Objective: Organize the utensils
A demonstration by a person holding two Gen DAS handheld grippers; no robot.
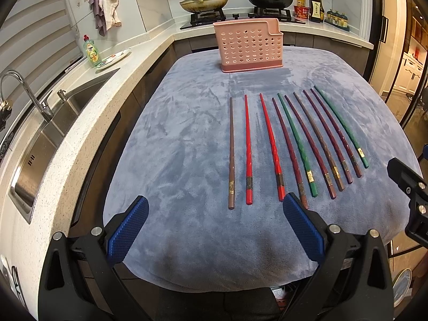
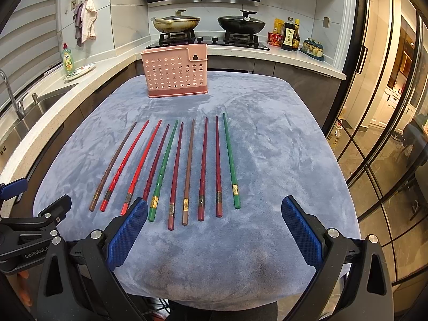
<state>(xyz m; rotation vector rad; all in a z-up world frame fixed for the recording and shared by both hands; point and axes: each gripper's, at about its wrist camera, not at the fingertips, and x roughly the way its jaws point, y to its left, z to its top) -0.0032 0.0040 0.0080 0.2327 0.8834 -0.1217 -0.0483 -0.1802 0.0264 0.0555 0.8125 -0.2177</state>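
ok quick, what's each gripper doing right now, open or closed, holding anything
Left gripper: open, holding nothing, above the cloth short of the chopsticks.
Right gripper: open, holding nothing.

My left wrist camera sits low at the near edge of the table, looking forward between the spread blue pads of the left gripper toward the far counter; from here the row of chopsticks falls right of centre and the sink fills the left side. My right wrist camera looks the same way from a spot further right, over the right gripper, with the chopsticks left of centre. Both views share the table, the pink holder and the stove beyond. Each camera catches the other gripper at its frame edge.
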